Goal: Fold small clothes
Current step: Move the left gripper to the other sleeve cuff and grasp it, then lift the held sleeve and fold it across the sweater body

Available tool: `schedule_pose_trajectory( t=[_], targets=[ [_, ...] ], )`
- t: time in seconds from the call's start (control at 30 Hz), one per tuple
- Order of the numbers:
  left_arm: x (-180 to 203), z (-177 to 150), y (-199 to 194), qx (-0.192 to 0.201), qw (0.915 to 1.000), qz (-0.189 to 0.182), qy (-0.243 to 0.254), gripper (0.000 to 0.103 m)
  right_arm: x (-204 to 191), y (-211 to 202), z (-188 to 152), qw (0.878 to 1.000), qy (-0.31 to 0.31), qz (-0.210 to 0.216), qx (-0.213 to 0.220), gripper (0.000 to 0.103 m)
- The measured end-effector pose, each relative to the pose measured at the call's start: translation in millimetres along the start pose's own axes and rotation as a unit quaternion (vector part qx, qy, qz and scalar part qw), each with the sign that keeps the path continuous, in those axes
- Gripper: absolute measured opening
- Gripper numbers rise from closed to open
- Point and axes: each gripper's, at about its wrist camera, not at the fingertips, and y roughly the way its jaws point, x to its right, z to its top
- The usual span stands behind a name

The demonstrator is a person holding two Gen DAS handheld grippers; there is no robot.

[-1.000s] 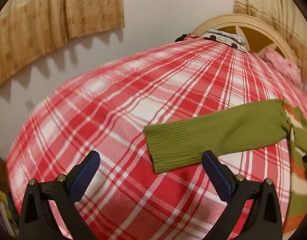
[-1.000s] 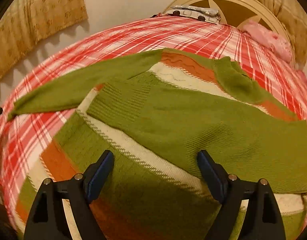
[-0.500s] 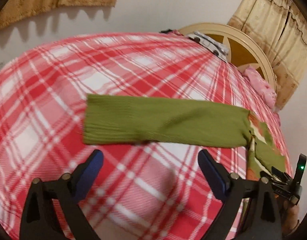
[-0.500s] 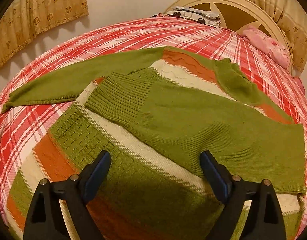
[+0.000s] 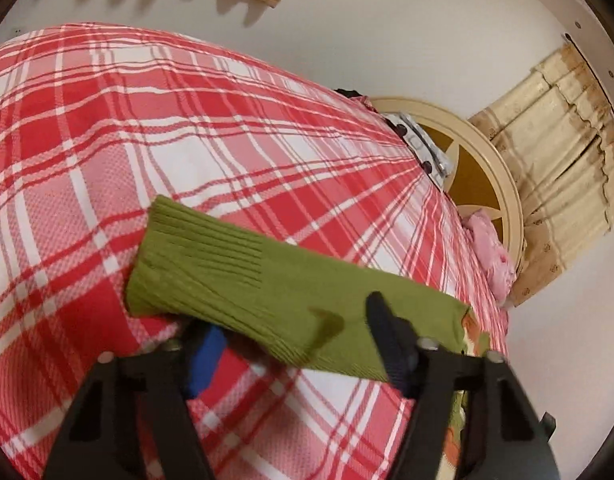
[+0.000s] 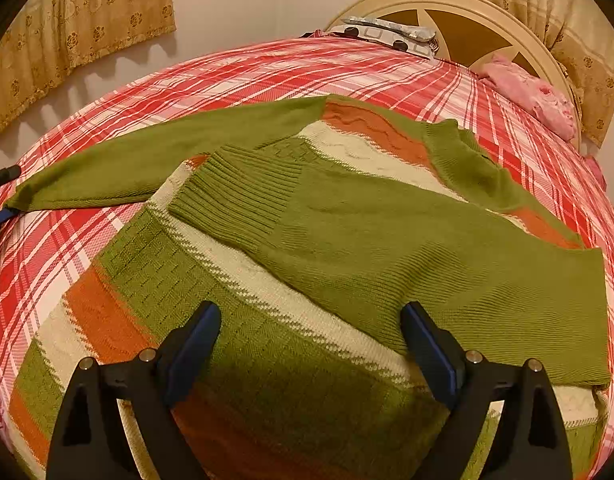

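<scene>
Left gripper (image 5: 295, 334) closed in on the sweater's outstretched sleeve (image 5: 267, 280).

Its jaws had just narrowed around the green cuff edge, grip unconfirmed; the right gripper (image 6: 311, 340) hung open over the sweater (image 6: 347, 240) on the plaid bed (image 6: 267, 68), one sleeve already folded.
</scene>
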Motion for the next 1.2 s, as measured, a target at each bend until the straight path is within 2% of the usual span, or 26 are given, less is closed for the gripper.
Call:
schedule_pose_trajectory(
  t=[0.03,0.07,0.13,0.27,0.53,0.63,0.77,0.87,1.03,1.2],
  targets=[
    [-2,1,1,-0.001,1.0000,-0.005,-0.004,0.032,0,0,0,1.000,0.000,-0.001,0.001,0.092],
    [-5,1,3,-0.005,0.9999,-0.006,-0.011,0.004,0,0,0,1.000,0.000,-0.001,0.001,0.092],
    [-8,2,3,-0.002,0.9999,-0.008,-0.015,0.004,-1,0,0,1.000,0.000,-0.002,0.002,0.092],
    [8,6,-7,0.014,0.9994,-0.010,0.031,0.004,-1,0,0,1.000,0.001,-0.001,0.001,0.093],
    [66,18,-17,0.039,0.9905,-0.034,0.127,0.005,-2,0,0,1.000,0.003,0.001,0.001,0.093],
    [84,19,-13,0.036,0.9882,-0.046,0.141,0.005,0,0,0,1.000,0.006,0.004,0.002,0.093],
    [106,21,-12,0.032,0.9847,-0.067,0.158,0.005,11,-9,3,0.999,0.036,0.034,0.009,0.093],
    [131,21,-11,0.031,0.9777,-0.090,0.187,0.005,26,-26,2,0.995,0.077,0.057,0.028,0.093],
    [173,23,-14,0.030,0.9681,-0.128,0.213,0.005,42,-58,-5,0.992,0.103,0.045,0.053,0.093],
    [224,23,-19,0.043,0.9553,-0.162,0.243,0.005,52,-79,-19,0.989,0.126,0.055,0.059,0.093]
  ],
)
